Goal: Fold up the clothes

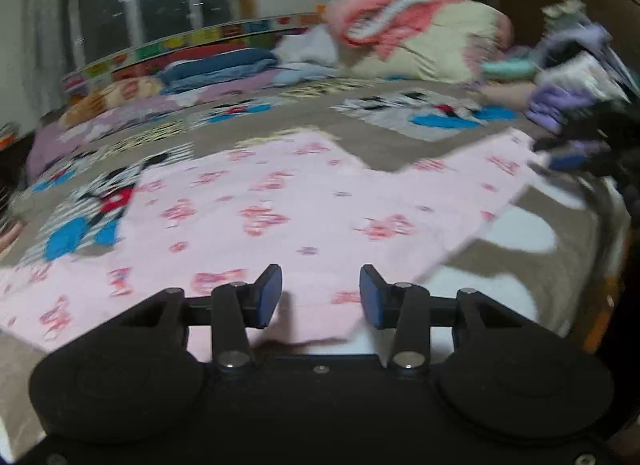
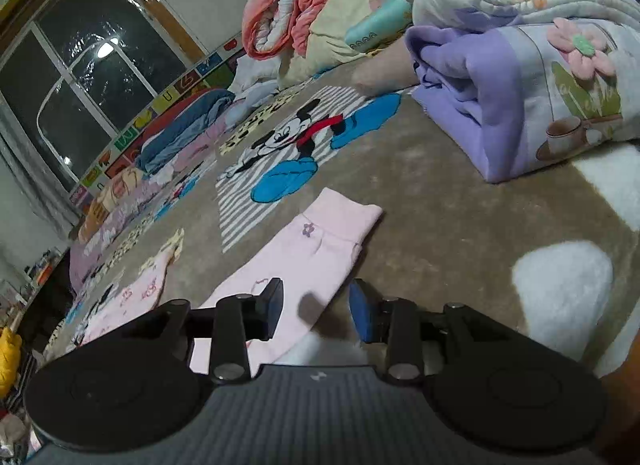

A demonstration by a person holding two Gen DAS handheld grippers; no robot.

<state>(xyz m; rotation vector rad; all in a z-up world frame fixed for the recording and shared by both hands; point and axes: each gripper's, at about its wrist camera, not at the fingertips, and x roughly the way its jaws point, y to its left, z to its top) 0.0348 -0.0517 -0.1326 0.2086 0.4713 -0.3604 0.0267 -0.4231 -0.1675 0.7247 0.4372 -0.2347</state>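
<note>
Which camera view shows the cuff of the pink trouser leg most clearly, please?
The right wrist view: the ribbed cuff lies sharp and whole on the blanket. The left wrist view shows the pink trousers blurred, the cuff indistinct.

Open blanket (image 2: 420,225) ahead; purple folded bedding (image 2: 500,105) blocks the right.

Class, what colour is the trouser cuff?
Pale pink ribbed trouser cuff, best seen from the right wrist view.

Dim indoor light; a ceiling lamp glares in the dark window (image 2: 80,77). The left wrist view smears with motion blur; the right stays sharper. Fisheye bends edges.
</note>
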